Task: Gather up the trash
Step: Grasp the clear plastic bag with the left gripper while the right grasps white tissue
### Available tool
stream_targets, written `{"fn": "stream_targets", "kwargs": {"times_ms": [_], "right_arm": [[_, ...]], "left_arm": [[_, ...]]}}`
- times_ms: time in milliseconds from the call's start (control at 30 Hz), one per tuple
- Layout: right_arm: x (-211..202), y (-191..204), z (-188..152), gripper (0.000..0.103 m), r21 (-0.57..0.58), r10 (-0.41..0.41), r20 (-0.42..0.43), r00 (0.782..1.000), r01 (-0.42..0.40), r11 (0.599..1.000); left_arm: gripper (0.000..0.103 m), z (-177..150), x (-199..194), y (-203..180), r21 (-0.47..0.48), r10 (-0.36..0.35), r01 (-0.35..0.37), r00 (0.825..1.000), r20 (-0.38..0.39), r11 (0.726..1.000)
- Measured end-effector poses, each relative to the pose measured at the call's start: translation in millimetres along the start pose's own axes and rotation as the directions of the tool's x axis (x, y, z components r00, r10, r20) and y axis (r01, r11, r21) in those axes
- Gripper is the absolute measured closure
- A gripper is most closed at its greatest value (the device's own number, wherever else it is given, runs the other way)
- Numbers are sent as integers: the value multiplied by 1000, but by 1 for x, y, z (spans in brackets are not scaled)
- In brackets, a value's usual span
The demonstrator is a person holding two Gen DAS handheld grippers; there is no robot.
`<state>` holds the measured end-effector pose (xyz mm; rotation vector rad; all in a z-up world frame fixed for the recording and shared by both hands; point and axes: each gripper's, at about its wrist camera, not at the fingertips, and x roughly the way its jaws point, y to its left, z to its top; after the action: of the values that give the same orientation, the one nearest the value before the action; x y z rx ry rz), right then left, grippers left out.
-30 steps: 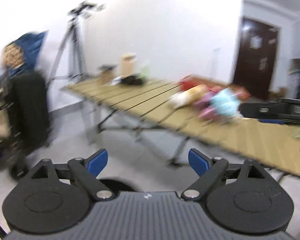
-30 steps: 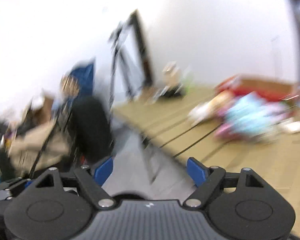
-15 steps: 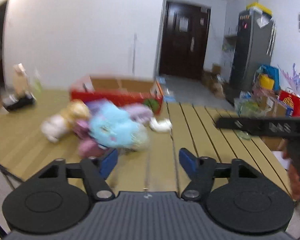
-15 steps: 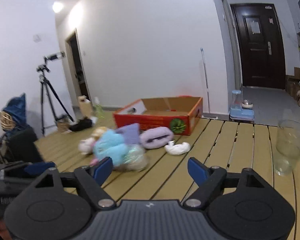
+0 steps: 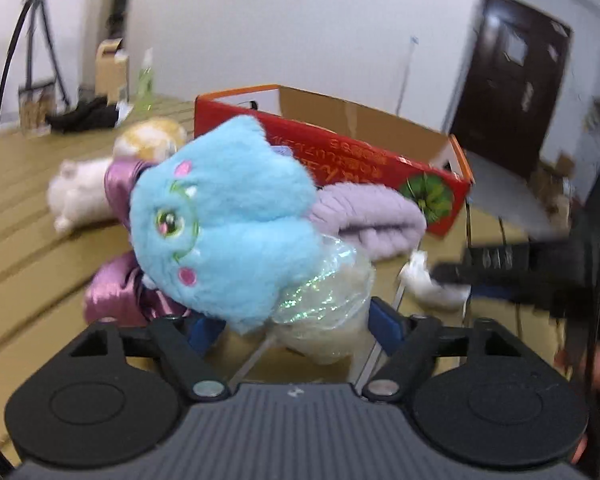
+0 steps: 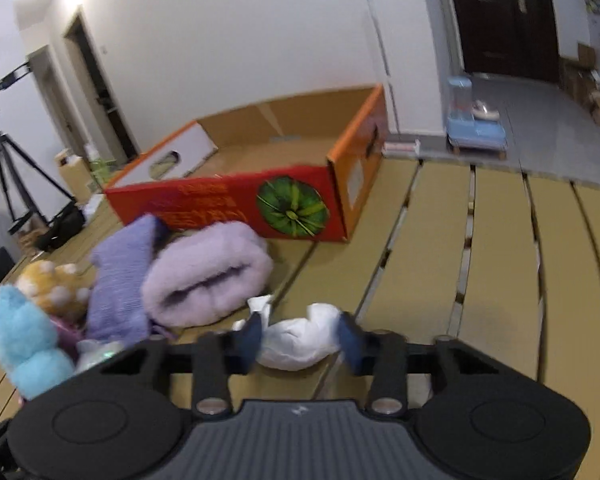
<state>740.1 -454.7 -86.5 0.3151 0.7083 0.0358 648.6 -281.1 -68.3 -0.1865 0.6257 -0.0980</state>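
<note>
- The right claw is closing, with the crumpled white tissue between its blue fingertips; whether the pads already press on it cannot be told.
- The tissue lies on the slatted worktop, just in front of the rolled lilac cloth and near the red cardboard box.
- The left claw is closing at a middling gap; a clear iridescent wrapper under the blue plush toy sits between its fingers, contact unclear.
</note>
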Motion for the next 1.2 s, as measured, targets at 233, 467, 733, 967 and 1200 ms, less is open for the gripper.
{"fn": "stream_targets", "kwargs": {"times_ms": [233, 467, 733, 967, 1200], "right_arm": [[-30, -5, -16, 93, -12, -42, 46, 998, 43, 999], [-114, -12, -36, 93, 0, -86, 95, 992, 86, 996], [-209, 60, -80, 92, -142, 113, 125, 986, -95, 985], [-192, 213, -132, 92, -287, 399, -28, 917, -389, 875], [-121, 344, -211, 92, -351, 423, -301, 855, -511, 784]], "left_arm": [[70, -4, -18, -2, -102, -137, 131, 989, -50, 986], [70, -2, -82, -12, -12, -328, 328, 943, -61, 945], [69, -9, -215, 124, 133, -278, 268, 958, 64, 954], [68, -26, -271, 300, 9, 113, -114, 993, 29, 993], [67, -63, -258, 399, -121, 200, -219, 967, -157, 968]]}}
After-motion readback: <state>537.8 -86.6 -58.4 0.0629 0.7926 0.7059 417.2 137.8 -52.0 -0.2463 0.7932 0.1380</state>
